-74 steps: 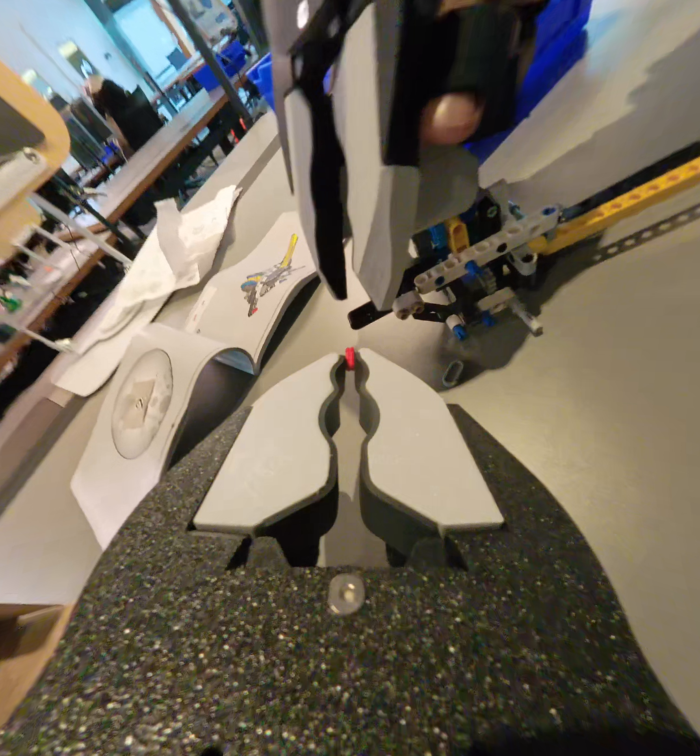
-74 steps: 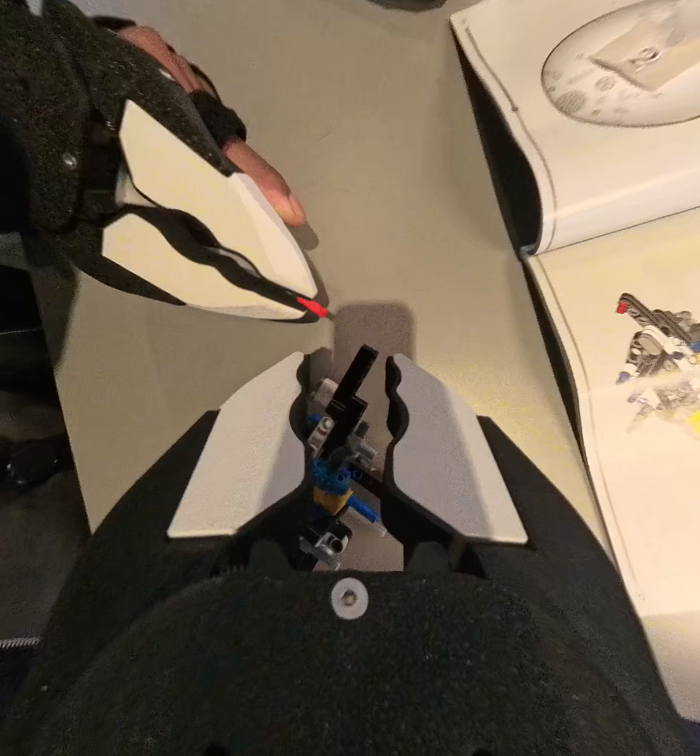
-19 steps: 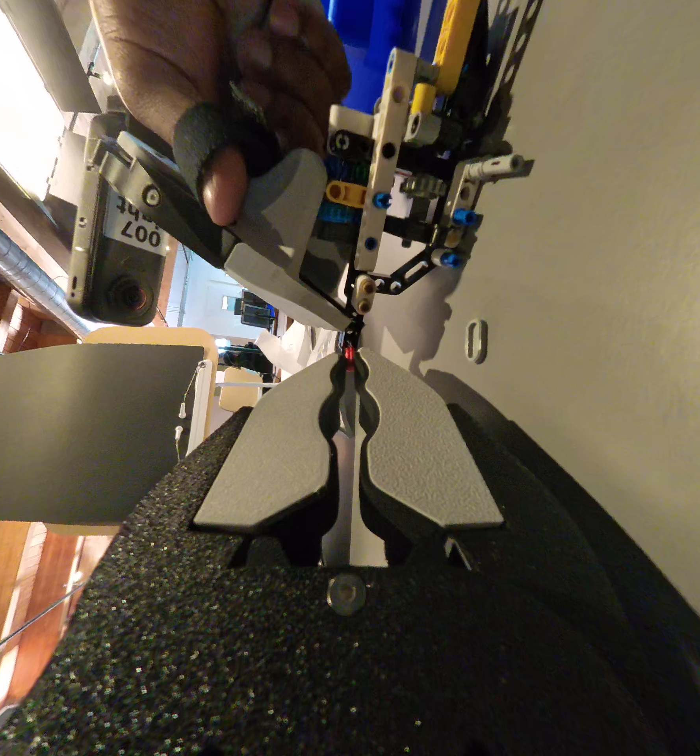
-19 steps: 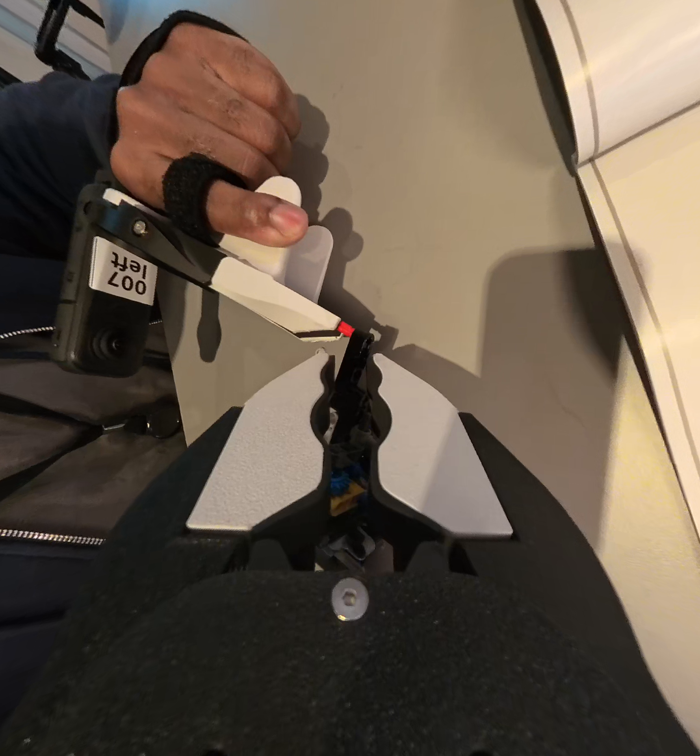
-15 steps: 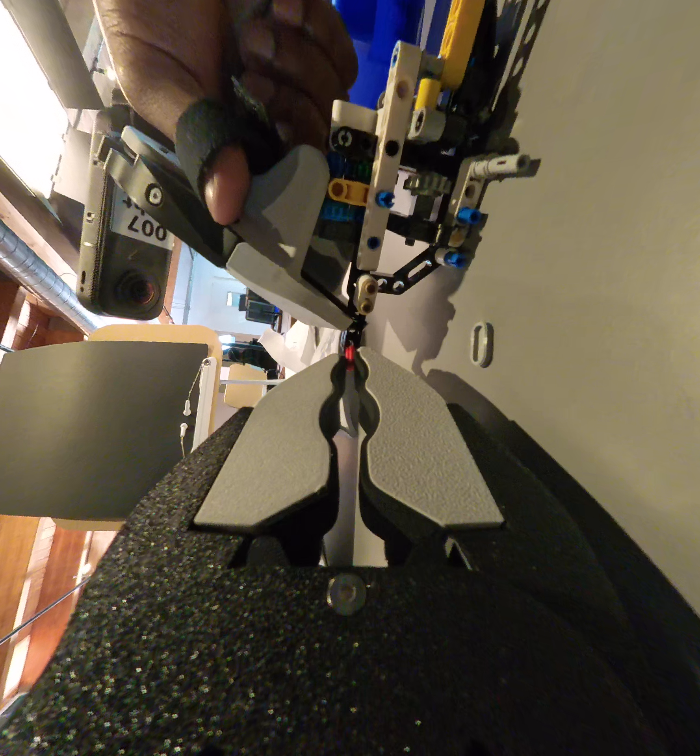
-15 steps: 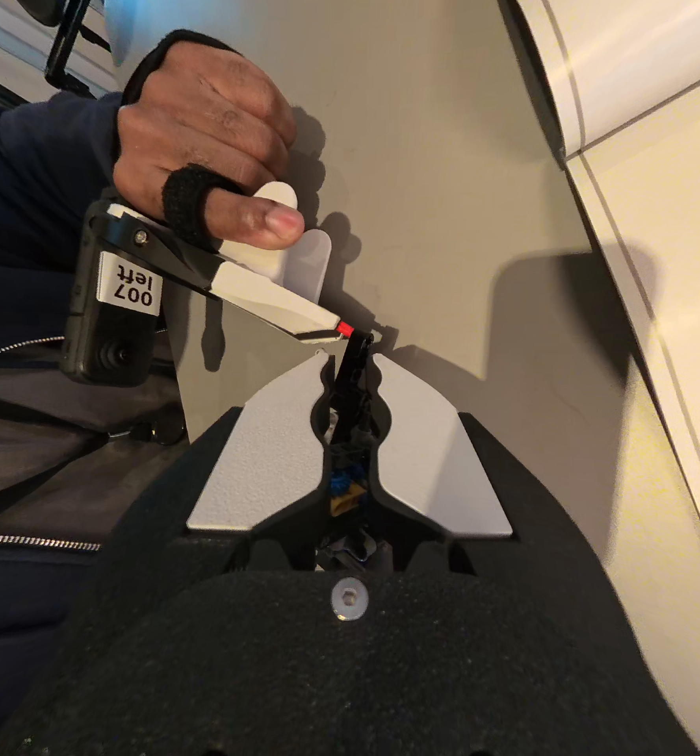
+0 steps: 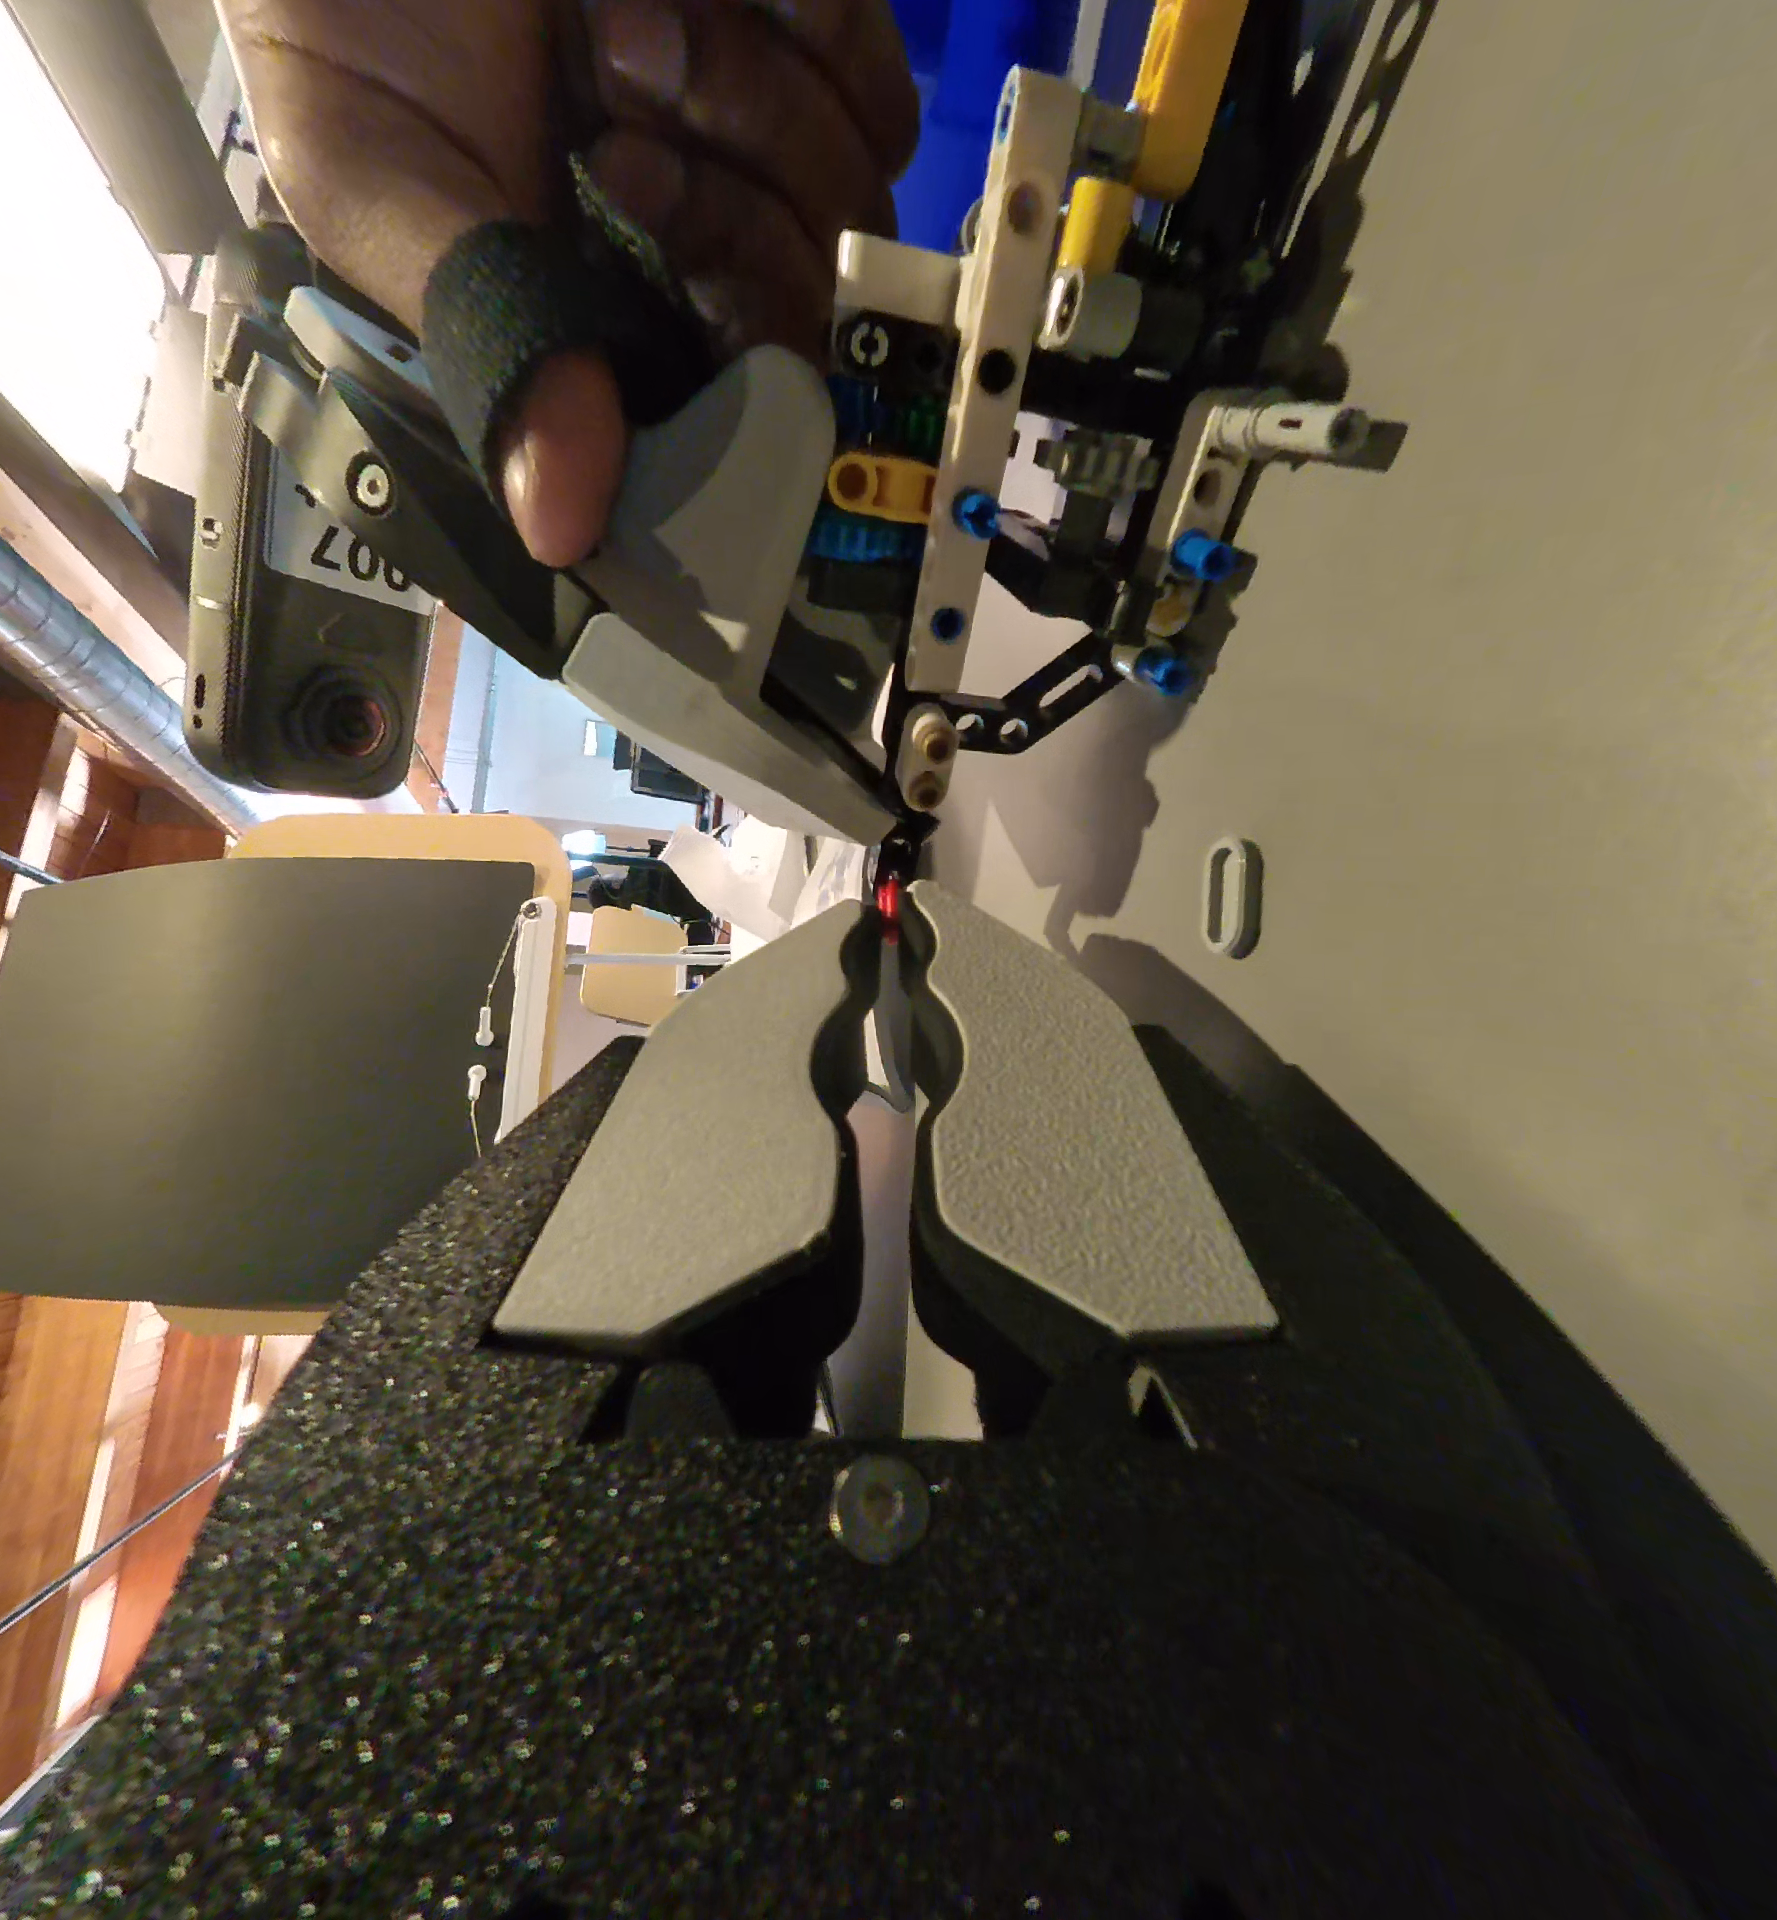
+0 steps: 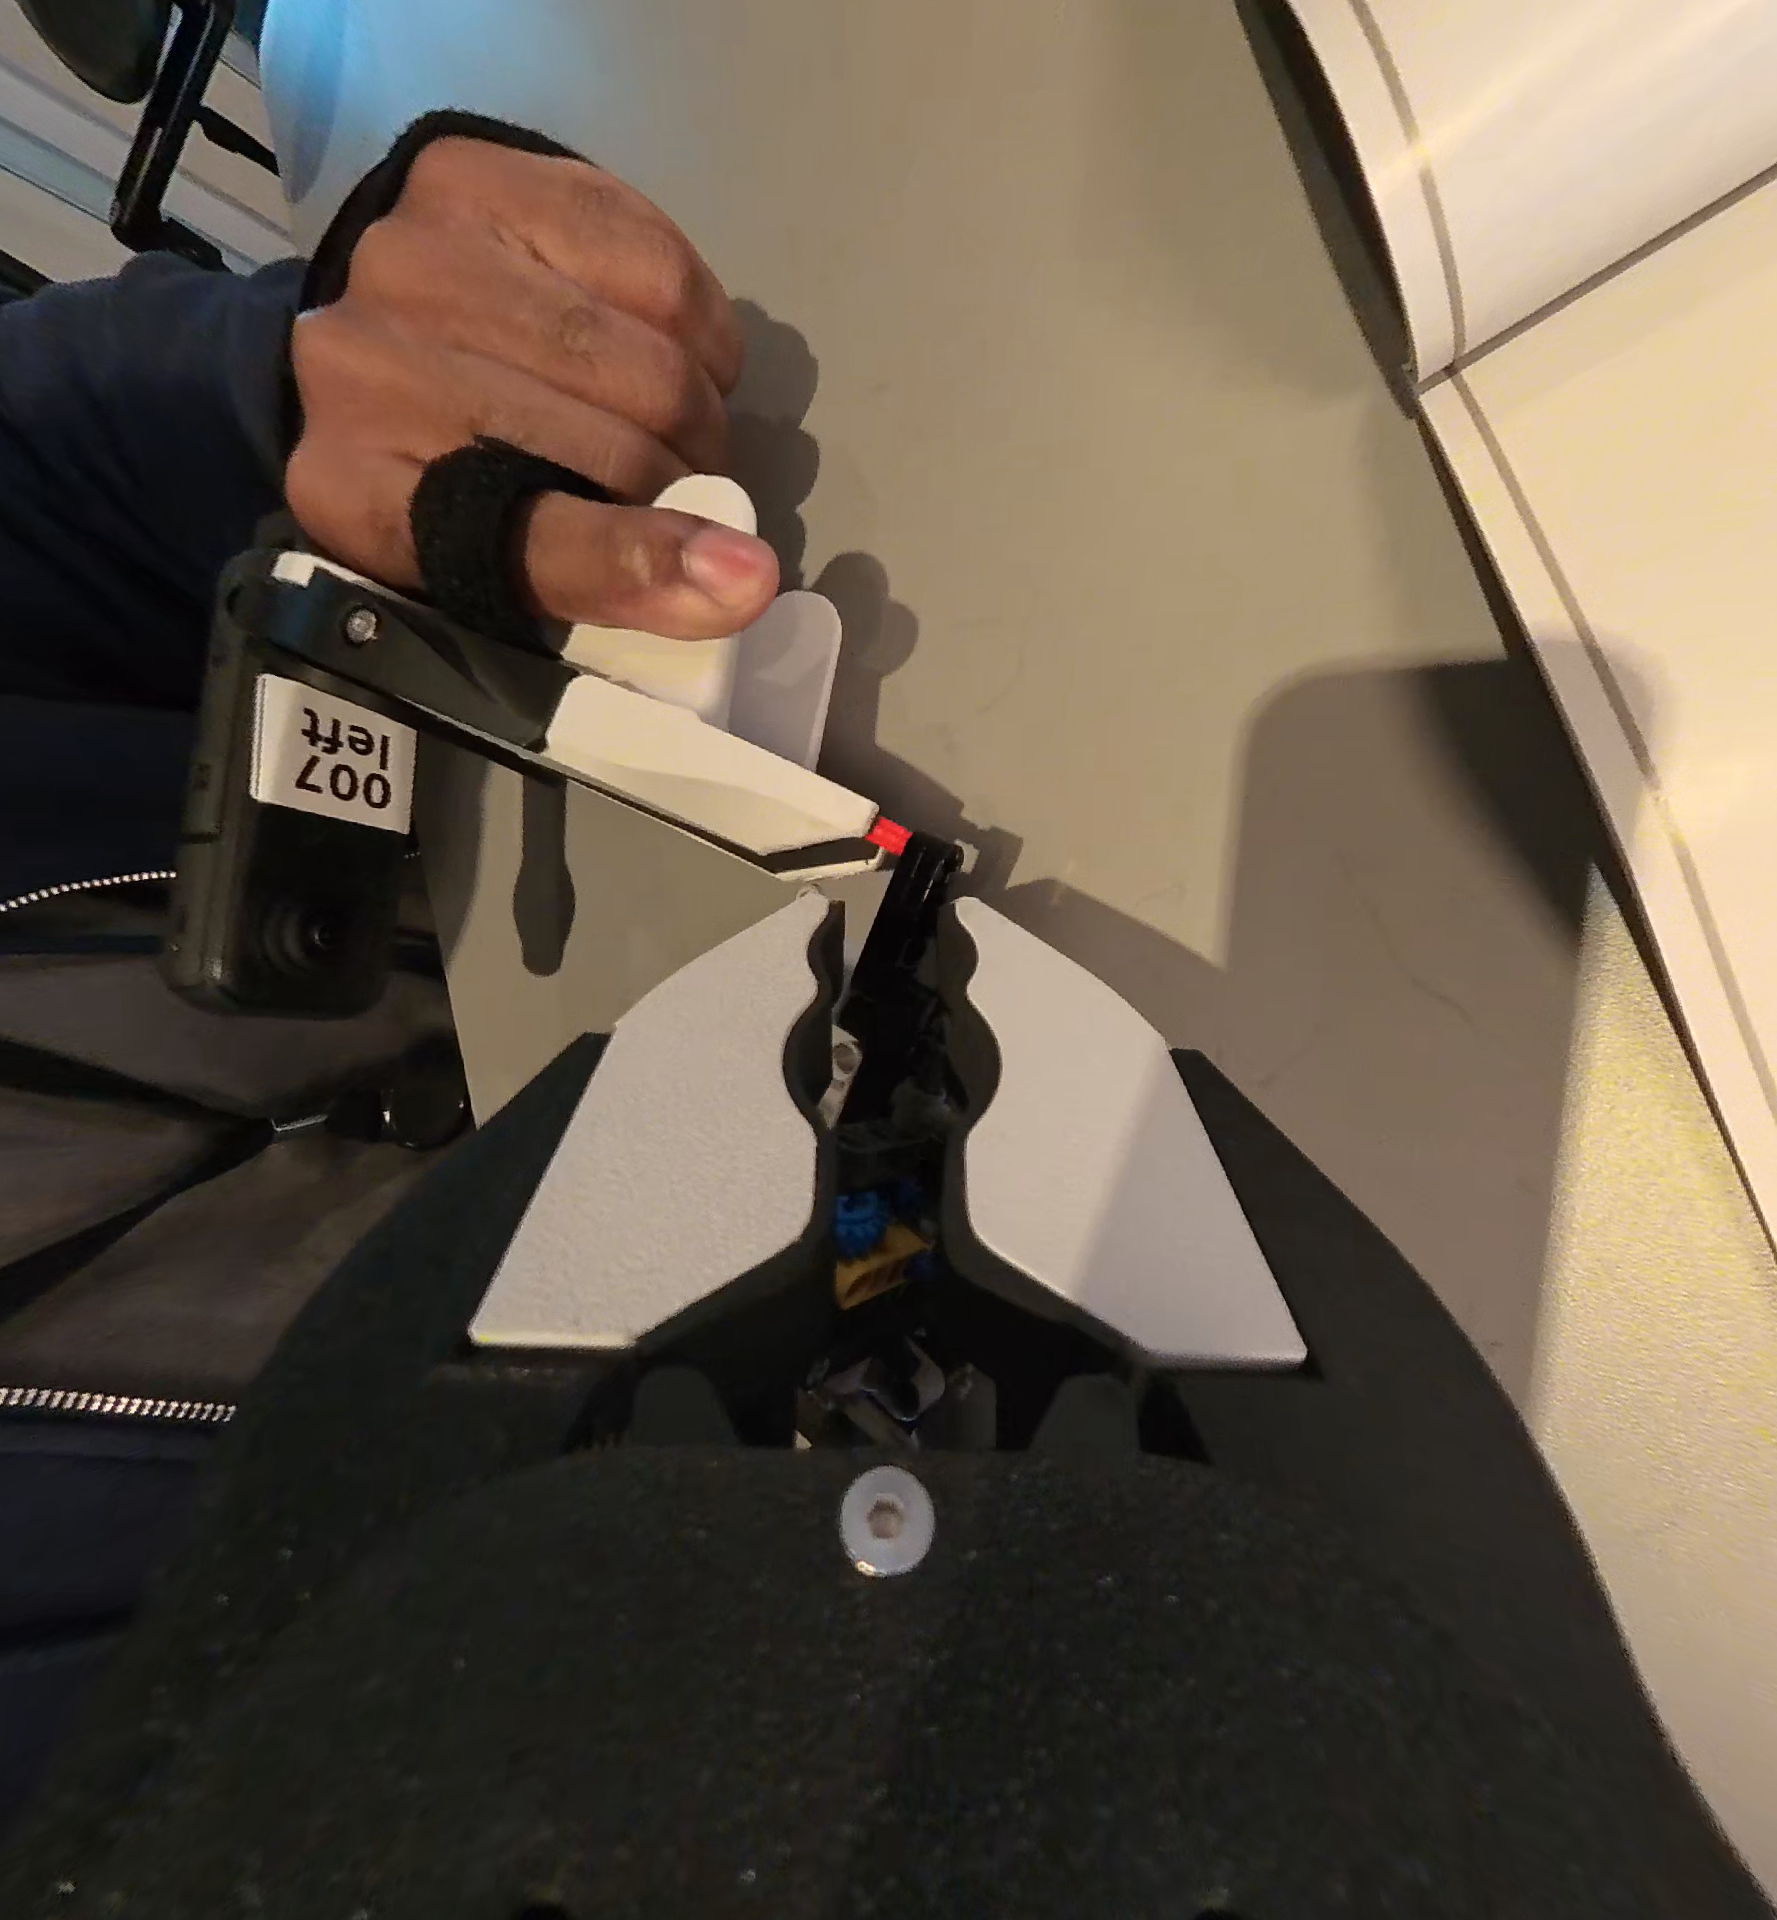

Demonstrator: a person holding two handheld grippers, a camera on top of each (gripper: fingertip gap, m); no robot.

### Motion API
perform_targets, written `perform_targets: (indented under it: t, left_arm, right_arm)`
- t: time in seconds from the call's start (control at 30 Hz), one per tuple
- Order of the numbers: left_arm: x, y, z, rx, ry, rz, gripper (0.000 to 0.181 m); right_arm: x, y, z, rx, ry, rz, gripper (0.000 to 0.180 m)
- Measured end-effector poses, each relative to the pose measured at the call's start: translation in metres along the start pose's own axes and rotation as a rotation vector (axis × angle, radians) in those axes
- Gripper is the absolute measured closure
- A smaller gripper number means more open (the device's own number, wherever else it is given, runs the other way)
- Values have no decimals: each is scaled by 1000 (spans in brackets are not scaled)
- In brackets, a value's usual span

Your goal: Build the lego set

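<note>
The right gripper [image 8: 889, 914] clamps the lego assembly [image 7: 1060, 436], while the left gripper [image 7: 889, 914] pinches a red pin [image 8: 889, 830], seemingly touching its black beam [image 8: 910, 914].

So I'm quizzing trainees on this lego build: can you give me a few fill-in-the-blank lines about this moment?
1. The left gripper pinches a small ____ pin.
2. The right gripper is shut on the lego assembly, whose ____ link arm pokes out past its jaws.
3. A pale oval piece lies loose on the ____.

Missing words: red; black; table
</note>
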State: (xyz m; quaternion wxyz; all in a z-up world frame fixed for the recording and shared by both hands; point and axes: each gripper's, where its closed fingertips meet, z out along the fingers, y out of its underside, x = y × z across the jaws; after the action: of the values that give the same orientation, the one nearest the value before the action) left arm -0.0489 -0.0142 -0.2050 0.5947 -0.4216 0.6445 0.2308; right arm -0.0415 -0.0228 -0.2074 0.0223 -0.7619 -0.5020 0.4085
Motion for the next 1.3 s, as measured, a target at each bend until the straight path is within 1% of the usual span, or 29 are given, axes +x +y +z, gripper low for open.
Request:
perform_targets:
  t: [0.43, 0.73, 1.3]
  left_arm:
    - [0, 0, -1, 19, 14, -23, 178]
    - [0, -1, -3, 40, 19, -22, 178]
    - [2, -4, -7, 112, 24, 54, 179]
  right_arm:
    - [-2, 0, 1, -35, 28, -67, 163]
    - [-4, 1, 3, -55, 17, -101, 161]
    - [-8, 4, 3, -40, -98, -49, 161]
